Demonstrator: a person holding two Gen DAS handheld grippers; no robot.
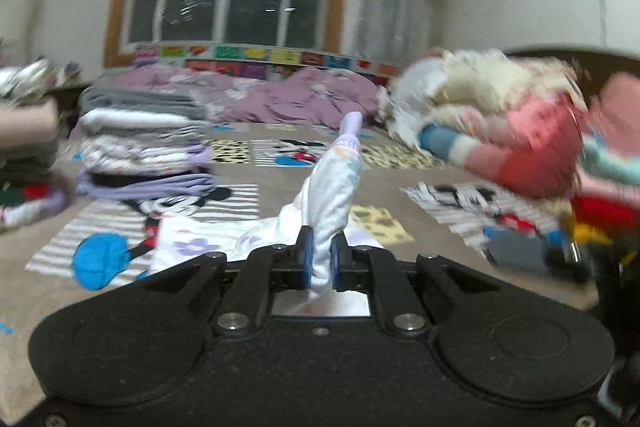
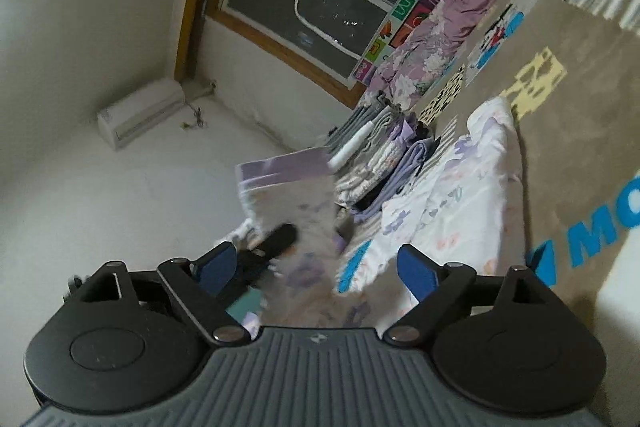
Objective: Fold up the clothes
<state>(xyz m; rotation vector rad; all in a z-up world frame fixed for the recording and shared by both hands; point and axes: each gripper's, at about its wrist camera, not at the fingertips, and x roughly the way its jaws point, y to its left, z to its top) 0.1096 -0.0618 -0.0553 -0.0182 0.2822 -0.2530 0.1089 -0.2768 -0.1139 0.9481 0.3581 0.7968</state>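
Left wrist view: left gripper (image 1: 321, 259) is clamped on a white floral garment (image 1: 336, 187), its lilac cuff (image 1: 352, 125) raised toward 12 o'clock; the rest lies on the blanket (image 1: 280, 311). Right gripper (image 2: 316, 267) has its jaws apart, holding nothing. Risk: thin bunched fabric may slip out, or drag and crease. Folded stack (image 1: 140, 143) sits at 10 o'clock.

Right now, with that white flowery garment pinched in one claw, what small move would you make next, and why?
Probably bring the open right gripper onto the lifted sleeve and close. The left gripper is shut on the garment, part of which lies rumpled on the blanket; a second hold would let it be spread flat.
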